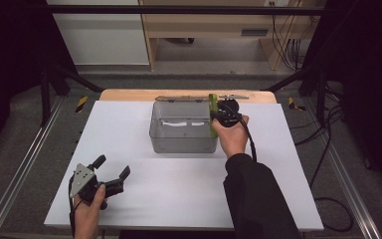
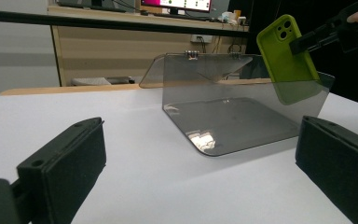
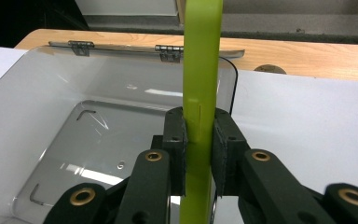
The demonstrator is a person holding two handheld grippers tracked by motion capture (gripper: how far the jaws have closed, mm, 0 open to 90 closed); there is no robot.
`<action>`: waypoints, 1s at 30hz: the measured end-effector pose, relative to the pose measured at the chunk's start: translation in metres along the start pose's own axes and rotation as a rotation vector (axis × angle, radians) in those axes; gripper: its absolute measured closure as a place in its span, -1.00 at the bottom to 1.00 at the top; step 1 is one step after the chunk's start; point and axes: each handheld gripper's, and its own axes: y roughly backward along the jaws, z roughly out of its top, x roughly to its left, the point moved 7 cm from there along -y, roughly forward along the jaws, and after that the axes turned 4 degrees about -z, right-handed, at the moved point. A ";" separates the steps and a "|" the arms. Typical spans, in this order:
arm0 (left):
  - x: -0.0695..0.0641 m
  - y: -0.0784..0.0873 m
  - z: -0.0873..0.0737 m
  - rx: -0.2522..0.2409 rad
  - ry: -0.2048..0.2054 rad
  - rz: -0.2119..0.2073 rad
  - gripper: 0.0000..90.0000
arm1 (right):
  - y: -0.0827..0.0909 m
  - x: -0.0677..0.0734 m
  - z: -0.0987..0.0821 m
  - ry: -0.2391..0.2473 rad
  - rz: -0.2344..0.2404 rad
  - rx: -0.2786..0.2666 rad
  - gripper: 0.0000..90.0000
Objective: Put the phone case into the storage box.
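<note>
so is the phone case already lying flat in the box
No, the right gripper holds the phone case upright at the box rim.

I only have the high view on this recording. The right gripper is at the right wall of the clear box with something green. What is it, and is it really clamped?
Observer: It is a green phone case; the left gripper view shows its camera cutout. The right gripper is shut on it, pads pressing both faces.
Operator: Is the case inside the box yet?
Observer: Its lower end has dipped behind the clear box wall in the left gripper view; whether it touches the floor I cannot tell.
Operator: And the lid?
Observer: The hinged lid is swung open behind the box.
Operator: Left gripper?
Observer: The left gripper is open over the white table, nothing between its jaws.
</note>
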 end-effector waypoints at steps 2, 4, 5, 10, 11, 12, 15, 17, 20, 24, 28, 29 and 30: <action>0.000 0.000 0.000 -0.002 0.000 0.001 -0.97 | 0.000 0.000 0.000 -0.004 0.000 -0.001 0.73; 0.001 0.000 0.000 -0.003 0.001 0.001 -0.97 | 0.001 0.001 0.000 0.001 0.001 0.000 0.73; 0.001 0.000 0.000 -0.003 0.001 0.000 -0.97 | 0.001 0.001 -0.001 0.001 0.002 -0.001 0.73; 0.000 0.000 0.000 0.001 -0.004 -0.004 -0.97 | 0.002 0.001 -0.001 -0.003 0.006 -0.002 0.73; 0.000 0.000 0.000 0.002 -0.006 -0.006 -0.97 | 0.002 0.001 0.000 -0.003 0.006 -0.003 0.73; 0.000 0.000 0.000 0.001 -0.006 -0.006 -0.97 | 0.002 0.001 0.000 -0.005 0.007 -0.003 0.73; 0.000 0.000 0.000 0.002 -0.004 -0.006 -0.97 | 0.001 0.001 -0.001 -0.006 0.008 0.001 0.73; 0.000 0.000 0.000 0.002 -0.004 -0.007 -0.97 | 0.001 0.000 -0.001 -0.009 0.006 0.003 0.73; -0.001 0.000 0.000 0.003 -0.006 -0.010 -0.97 | 0.000 0.000 -0.001 -0.011 0.011 0.008 0.73; -0.001 0.000 0.000 0.002 -0.008 -0.012 -0.97 | 0.000 0.001 -0.002 -0.012 0.013 0.011 0.73; -0.002 -0.001 0.000 0.002 -0.007 -0.013 -0.97 | -0.002 0.000 -0.005 -0.021 0.017 0.021 0.73; -0.002 -0.001 0.000 0.002 -0.009 -0.014 -0.96 | -0.002 0.000 -0.006 -0.024 0.020 0.025 0.73; -0.002 -0.001 0.000 0.002 -0.009 -0.014 -0.97 | -0.002 0.000 -0.006 -0.026 0.022 0.026 0.73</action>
